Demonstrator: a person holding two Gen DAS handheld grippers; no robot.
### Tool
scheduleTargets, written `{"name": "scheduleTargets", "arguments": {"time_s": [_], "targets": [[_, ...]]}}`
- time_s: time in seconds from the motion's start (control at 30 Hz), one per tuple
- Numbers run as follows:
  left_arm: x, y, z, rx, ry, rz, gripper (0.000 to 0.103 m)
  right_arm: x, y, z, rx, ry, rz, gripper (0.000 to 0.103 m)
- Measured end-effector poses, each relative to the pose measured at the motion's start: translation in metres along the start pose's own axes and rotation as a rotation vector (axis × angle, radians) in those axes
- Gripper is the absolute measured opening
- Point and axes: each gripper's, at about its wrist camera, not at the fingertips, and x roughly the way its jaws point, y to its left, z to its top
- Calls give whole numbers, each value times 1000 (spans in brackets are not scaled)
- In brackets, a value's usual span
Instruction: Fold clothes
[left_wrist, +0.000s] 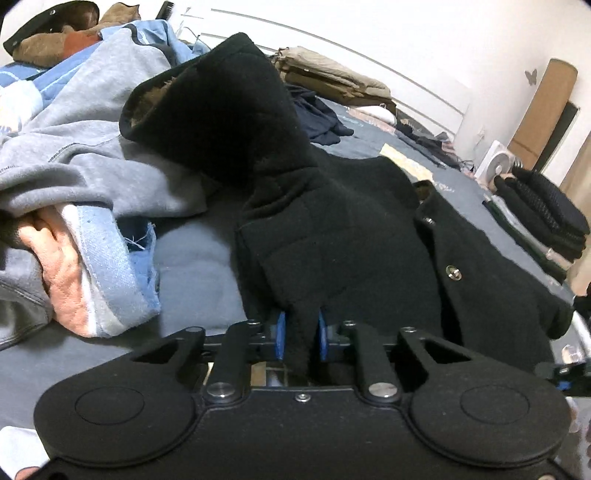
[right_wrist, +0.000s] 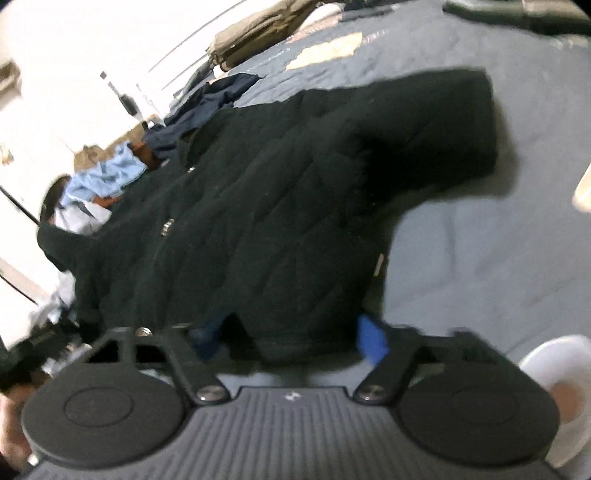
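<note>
I have the black hooded jacket (left_wrist: 332, 229) lying spread on the blue-grey bed (left_wrist: 192, 266), hood propped up toward the far side. My left gripper (left_wrist: 301, 338) has its blue fingers (left_wrist: 280, 332) nearly together, pinching a fold of the jacket's near edge. My right gripper (right_wrist: 291, 332) is at the jacket's hem, with fabric bunched between its fingers (right_wrist: 371, 338); the blur keeps me from telling whether they press it. Left of the jacket sits a heap of grey and blue clothes (left_wrist: 85, 158); folded black knitwear (left_wrist: 546, 218) is stacked well to the right.
</note>
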Motion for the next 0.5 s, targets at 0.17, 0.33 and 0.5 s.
{"name": "scheduleTargets", "arguments": {"time_s": [0.17,0.33,0.5], "targets": [[-16,2,11,-56,-33,-61,12,-12,-9,7,147,-44,94,14],[-48,-8,30,-72,-87,-128,11,-51,4,20,154,-155,158,13],[-87,-25,40,-83,-111,-184,11,-91,12,32,141,-187,208,13]]}}
